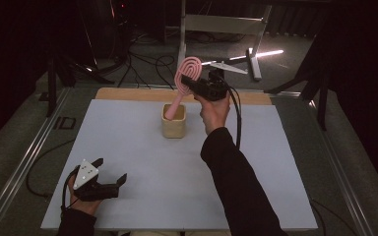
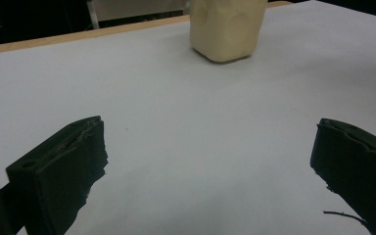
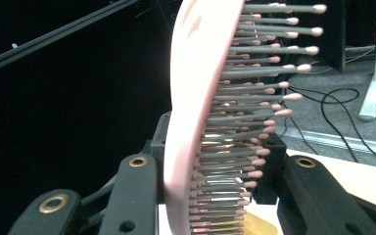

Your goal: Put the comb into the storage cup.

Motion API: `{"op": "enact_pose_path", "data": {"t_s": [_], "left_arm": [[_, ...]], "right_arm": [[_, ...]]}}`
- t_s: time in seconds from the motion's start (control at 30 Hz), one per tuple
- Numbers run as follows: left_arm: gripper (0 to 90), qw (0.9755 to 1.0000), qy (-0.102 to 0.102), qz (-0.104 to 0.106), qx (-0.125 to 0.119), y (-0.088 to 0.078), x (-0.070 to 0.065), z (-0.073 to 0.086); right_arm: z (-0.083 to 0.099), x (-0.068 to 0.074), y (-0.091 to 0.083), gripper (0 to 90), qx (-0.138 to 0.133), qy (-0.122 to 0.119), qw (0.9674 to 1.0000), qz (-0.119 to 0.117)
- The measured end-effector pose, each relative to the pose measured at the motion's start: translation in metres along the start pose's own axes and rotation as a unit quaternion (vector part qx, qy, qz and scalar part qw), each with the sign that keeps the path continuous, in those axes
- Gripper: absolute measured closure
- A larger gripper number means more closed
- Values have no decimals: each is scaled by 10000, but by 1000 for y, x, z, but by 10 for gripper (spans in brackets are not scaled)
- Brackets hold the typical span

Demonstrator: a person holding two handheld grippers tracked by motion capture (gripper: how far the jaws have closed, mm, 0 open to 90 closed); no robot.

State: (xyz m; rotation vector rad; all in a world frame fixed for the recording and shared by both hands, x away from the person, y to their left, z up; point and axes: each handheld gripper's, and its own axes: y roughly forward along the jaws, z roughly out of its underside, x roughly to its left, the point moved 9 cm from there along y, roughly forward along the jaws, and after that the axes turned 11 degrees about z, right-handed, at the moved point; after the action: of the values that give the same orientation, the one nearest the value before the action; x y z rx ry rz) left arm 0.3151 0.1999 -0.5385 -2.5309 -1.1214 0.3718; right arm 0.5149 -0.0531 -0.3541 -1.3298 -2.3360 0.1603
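A pink hairbrush (image 1: 189, 72) with grey bristles hangs tilted over a cream cup (image 1: 173, 123) at the table's back middle. Its handle end dips into the cup's mouth. My right gripper (image 1: 191, 83) is shut on the brush just below its head. In the right gripper view the brush (image 3: 191, 122) stands edge-on between the jaws, bristles pointing right. My left gripper (image 1: 111, 169) rests near the front left corner of the table, open with nothing between its fingers. The left gripper view looks along the open left gripper (image 2: 210, 166) toward the cup (image 2: 227, 27).
A white sheet (image 1: 142, 196) covers the table, with a wooden strip (image 1: 128, 94) along the back edge. Metal rails (image 1: 24, 162) run down both sides. Behind the table are floor cables (image 1: 142, 64) and a metal stand (image 1: 248, 54).
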Motion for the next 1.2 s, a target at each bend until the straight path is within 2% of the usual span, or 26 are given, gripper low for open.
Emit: {"op": "enact_pose_path", "data": {"t_s": [0.6, 1.2], "left_arm": [[7, 10000, -1, 5, 14, 0, 0, 0], [7, 10000, 2, 13, 21, 1, -1, 1]], "right_arm": [[4, -13, 3, 634, -46, 7, 9998, 201], [7, -14, 7, 634, -137, 74, 9994, 324]]}}
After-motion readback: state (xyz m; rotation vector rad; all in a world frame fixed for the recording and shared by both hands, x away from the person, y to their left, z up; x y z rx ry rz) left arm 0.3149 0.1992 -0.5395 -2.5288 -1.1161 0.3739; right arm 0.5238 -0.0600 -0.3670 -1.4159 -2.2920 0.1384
